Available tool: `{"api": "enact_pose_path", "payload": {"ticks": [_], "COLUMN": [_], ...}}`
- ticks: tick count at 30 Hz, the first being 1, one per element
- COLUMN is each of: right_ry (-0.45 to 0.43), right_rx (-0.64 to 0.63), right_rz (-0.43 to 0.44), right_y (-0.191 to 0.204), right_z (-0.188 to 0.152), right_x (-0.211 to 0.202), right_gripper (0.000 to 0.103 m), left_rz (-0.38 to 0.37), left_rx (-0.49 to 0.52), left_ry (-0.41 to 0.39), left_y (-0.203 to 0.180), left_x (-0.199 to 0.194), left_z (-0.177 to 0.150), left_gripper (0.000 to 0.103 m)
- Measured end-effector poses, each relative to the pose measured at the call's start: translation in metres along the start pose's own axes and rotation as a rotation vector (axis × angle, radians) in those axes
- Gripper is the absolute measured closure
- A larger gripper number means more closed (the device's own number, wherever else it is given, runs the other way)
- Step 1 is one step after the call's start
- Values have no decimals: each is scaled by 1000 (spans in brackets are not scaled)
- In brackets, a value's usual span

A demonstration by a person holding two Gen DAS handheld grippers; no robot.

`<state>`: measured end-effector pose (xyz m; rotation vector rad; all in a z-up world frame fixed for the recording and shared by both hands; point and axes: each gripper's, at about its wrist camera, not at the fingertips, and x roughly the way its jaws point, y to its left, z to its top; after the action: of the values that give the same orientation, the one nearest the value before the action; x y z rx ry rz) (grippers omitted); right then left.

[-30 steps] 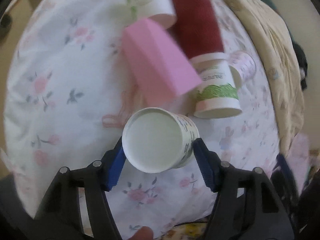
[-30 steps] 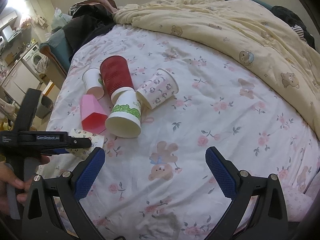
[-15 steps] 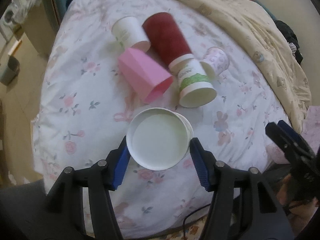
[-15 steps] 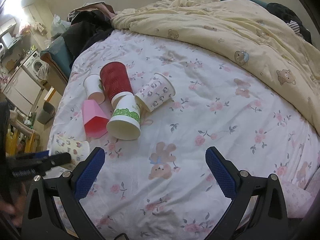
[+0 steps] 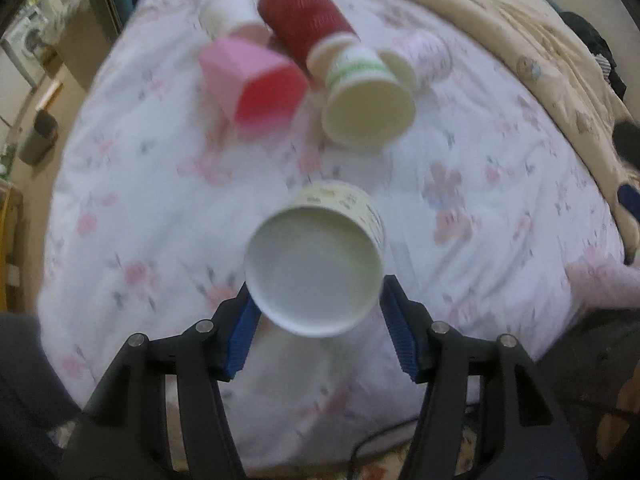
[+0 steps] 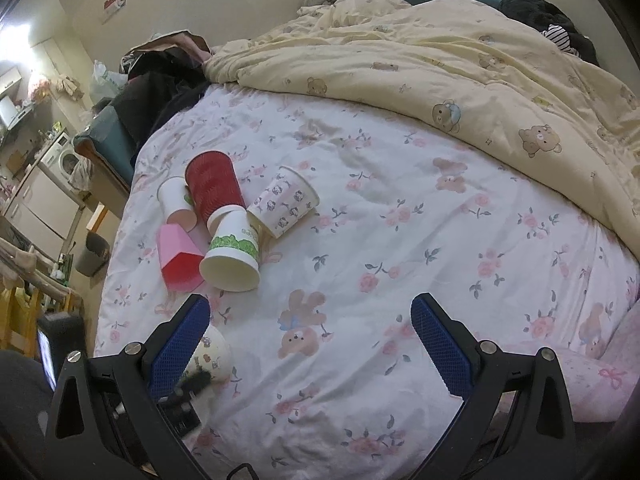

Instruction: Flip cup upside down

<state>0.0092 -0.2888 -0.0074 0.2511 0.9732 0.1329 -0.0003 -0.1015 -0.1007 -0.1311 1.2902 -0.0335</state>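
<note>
My left gripper (image 5: 316, 316) is shut on a small printed paper cup (image 5: 316, 264), held above the bed's near edge with its white open mouth turned toward the camera. The same cup (image 6: 210, 354) shows low at the left in the right wrist view, partly behind my right finger. My right gripper (image 6: 310, 336) is open and empty above the floral sheet (image 6: 400, 248).
Several cups lie on their sides on the sheet: a pink cup (image 6: 178, 258), a green-banded cup (image 6: 232, 256), a red ribbed cup (image 6: 214, 188), a white cup (image 6: 174, 200) and a patterned cup (image 6: 284, 202). A yellow bear quilt (image 6: 460, 72) covers the far side.
My left gripper has pulled back toward the bed's near edge with the cup and tilted, so the other cups look farther off. The right gripper has barely moved.
</note>
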Motion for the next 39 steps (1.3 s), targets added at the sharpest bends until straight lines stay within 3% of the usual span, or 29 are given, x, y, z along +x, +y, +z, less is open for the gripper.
{"api": "enact_pose_path", "payload": {"ticks": [2,5,9,17,19,20,21,24,28,31,34,39], "right_ry": [-13,-50,-45,-39,-34,-33,-33,-32,-27,-27,-25,-17], "right_rx": [0,-6,-4,-1,-2,0,3,10,22,10,8,20], "right_rz": [-7,-12,-13,-15,-16,-17,-18,-18,-7,-6,-5,7], "right_y": [1,2,2,1,-1,-1,-2,-4,-5,-1,-1,-1], "right_z": [1,3,3,2,1,1,1,1,1,1,1,2], "right_x": [-3,-9,-8,-7,-6,-6,-5,-5,-5,-5,-5,-3], "right_gripper": [0,0,0,0,0,0,0,0,0,0,0,0], "left_rz": [-11,-13,-33,-29,-24,-28,-53,-62,-44,-10,0,-44], "left_rx": [7,14,36,46,57,65,72,69,50,83,128,137], "left_ry": [1,20,24,-76,-94,-95,-86,-98,-208,-122,-102,15], "left_y": [-2,-3,-2,4,3,2,1,3,13,11,8,10], "left_x": [-1,-2,-5,-21,-20,-19,-17,-22,-36,-21,-28,-23], "left_z": [-4,-6,-5,21,33,37,41,45,44,32,12,-7], "left_gripper": [45,23,23,23,32,49,56,57,57,57,57,54]}}
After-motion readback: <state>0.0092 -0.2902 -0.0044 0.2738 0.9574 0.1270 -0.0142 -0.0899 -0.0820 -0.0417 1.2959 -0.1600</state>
